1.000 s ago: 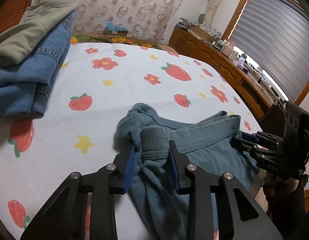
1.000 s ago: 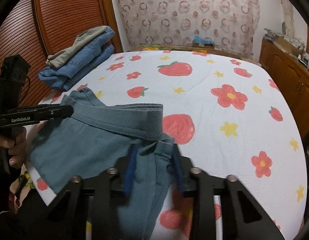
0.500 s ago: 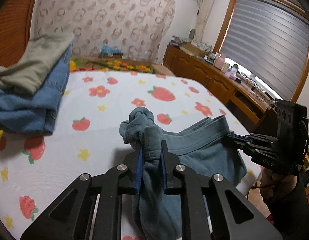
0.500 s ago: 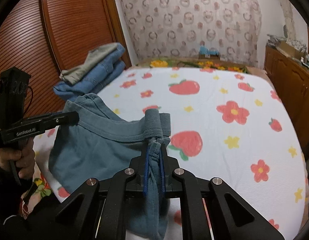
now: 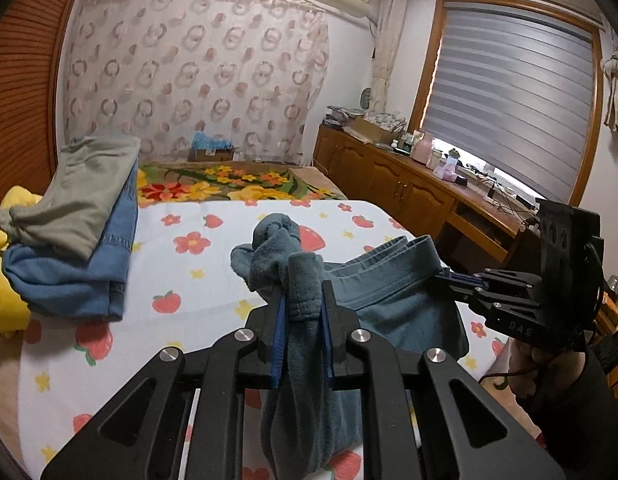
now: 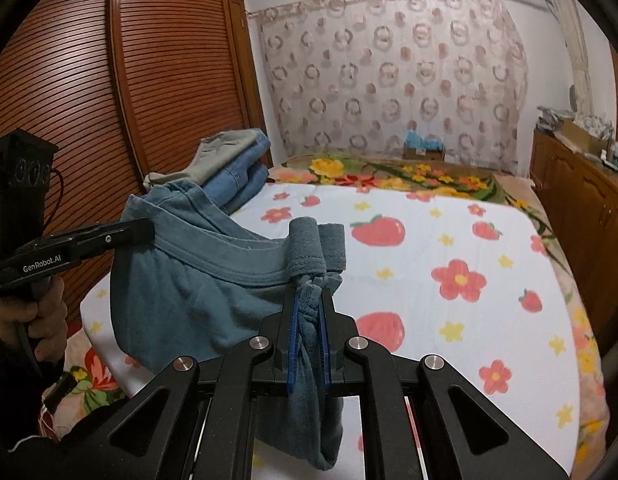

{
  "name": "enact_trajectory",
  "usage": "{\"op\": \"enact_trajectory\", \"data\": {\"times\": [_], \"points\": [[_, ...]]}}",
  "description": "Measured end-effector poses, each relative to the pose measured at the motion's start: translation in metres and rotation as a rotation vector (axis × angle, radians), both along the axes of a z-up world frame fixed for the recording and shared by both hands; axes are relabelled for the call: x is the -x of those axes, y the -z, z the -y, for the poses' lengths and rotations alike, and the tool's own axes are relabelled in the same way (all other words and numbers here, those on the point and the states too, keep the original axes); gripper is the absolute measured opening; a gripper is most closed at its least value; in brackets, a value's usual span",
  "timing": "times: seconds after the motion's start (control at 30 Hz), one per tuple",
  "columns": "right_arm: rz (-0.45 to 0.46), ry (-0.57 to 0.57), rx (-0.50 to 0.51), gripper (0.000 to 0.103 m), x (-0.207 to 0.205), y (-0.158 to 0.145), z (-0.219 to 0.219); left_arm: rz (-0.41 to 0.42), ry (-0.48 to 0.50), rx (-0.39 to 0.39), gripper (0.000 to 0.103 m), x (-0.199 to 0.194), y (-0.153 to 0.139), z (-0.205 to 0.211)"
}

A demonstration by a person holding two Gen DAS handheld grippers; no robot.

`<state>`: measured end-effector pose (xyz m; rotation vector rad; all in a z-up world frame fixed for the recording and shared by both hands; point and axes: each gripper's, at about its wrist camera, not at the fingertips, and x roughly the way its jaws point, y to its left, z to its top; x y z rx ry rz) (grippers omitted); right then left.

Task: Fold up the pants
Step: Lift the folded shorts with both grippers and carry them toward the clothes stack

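A pair of teal pants [image 5: 381, 300] hangs by its waistband between my two grippers, lifted above the near edge of the bed. My left gripper [image 5: 303, 300] is shut on a bunched end of the waistband, cloth drooping below its blue pads. In the right wrist view my right gripper [image 6: 309, 300] is shut on the other end of the teal pants [image 6: 197, 288]. Each view shows the opposite gripper from the side, the right gripper [image 5: 441, 278] and the left gripper [image 6: 145, 226], both pinching the waistband. The legs hang out of sight below.
The bed [image 6: 449, 320] has a white sheet printed with strawberries and flowers. A stack of folded jeans and khaki pants [image 5: 77, 240] lies at its far left. Wooden slatted doors [image 6: 89, 100] stand left; a wooden cabinet [image 5: 409, 196] runs along the right under the window.
Both grippers closed on the waistband ends and rose, lifting the pants off the sheet. The views tilted up, showing more of the room.
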<state>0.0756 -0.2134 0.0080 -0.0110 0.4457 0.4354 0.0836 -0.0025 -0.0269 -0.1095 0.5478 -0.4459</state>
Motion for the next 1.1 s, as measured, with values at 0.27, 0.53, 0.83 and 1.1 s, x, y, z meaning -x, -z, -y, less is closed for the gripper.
{"op": "enact_trajectory", "data": {"times": [0.27, 0.53, 0.83, 1.1], "points": [[0.055, -0.020, 0.029, 0.009, 0.008, -0.019, -0.005, 0.064, -0.011, 0.012, 0.016, 0.012, -0.019, -0.007], [0.106, -0.050, 0.062, 0.009, 0.015, -0.039, -0.015, 0.121, -0.036, 0.002, 0.016, 0.023, -0.039, -0.020], [0.142, -0.090, 0.083, 0.009, 0.015, -0.044, -0.028, 0.143, -0.078, -0.008, 0.016, 0.030, -0.044, -0.039], [0.152, -0.120, 0.109, 0.009, 0.005, -0.046, -0.039, 0.146, -0.123, -0.006, 0.016, 0.032, -0.043, -0.063]]}}
